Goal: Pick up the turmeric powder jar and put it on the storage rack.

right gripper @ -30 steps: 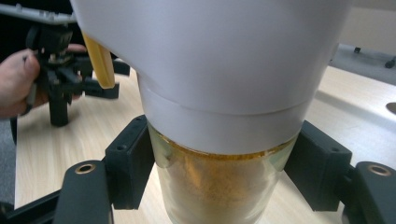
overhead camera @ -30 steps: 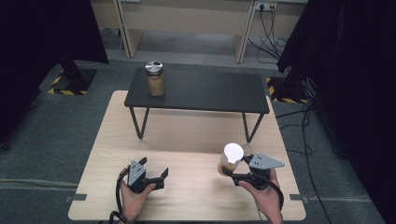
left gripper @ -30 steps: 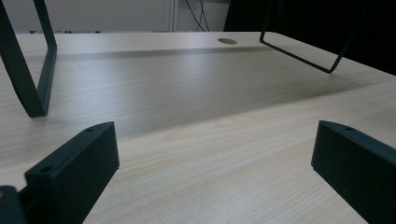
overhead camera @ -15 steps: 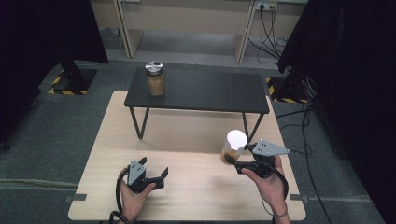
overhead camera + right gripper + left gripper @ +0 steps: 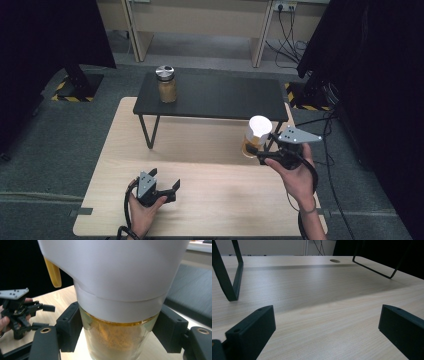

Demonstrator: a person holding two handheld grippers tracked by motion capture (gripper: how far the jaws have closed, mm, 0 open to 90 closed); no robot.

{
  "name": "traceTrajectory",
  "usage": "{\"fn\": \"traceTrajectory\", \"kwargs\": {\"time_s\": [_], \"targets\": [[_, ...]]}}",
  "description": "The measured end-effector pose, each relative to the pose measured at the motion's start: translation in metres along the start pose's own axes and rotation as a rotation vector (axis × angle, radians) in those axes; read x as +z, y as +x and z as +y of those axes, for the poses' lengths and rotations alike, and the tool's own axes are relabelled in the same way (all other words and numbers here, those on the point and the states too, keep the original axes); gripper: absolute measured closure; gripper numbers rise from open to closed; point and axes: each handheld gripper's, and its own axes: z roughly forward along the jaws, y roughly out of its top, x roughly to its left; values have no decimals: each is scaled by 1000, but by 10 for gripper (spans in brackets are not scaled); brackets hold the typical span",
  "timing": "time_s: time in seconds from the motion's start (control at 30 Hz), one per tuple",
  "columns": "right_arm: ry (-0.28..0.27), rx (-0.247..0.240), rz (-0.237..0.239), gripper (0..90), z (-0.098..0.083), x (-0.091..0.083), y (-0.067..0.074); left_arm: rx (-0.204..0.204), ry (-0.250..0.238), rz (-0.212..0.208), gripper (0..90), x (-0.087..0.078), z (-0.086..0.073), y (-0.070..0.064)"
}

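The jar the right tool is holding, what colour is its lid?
White. The jar has a white lid, clearest in the right gripper view.

Black stand (image 5: 220, 97) on wooden table (image 5: 210, 185), bearing jar (image 5: 166, 84)

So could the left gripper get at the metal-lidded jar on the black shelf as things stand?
Probably yes: the left gripper is open and empty, the metal-lidded jar stands alone near the black shelf edge, though it is a long forward reach.

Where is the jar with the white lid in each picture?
High view: jar with the white lid right of centre, held in the right gripper.
Left gripper view: not in it.
Right gripper view: centre, between the jaws.
Shared landmark: the wooden table, also and.
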Motion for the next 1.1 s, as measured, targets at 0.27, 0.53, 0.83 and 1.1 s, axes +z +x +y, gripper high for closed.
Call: {"fn": "traceTrajectory", "kwargs": {"time_s": [0.27, 0.53, 0.83, 1.1], "targets": [[-6, -3, -50, 308, 37, 3, -11, 4, 0, 0, 1, 0, 0, 0], [-21, 20, -102, 308, 63, 14, -27, 3, 4, 0, 1, 0, 1, 0], [-13, 57, -185, 308, 78, 42, -44, 4, -2, -2, 1, 0, 0, 0], [27, 117, -265, 308, 83, 73, -60, 17, 1, -3, 1, 0, 0, -2]]}}
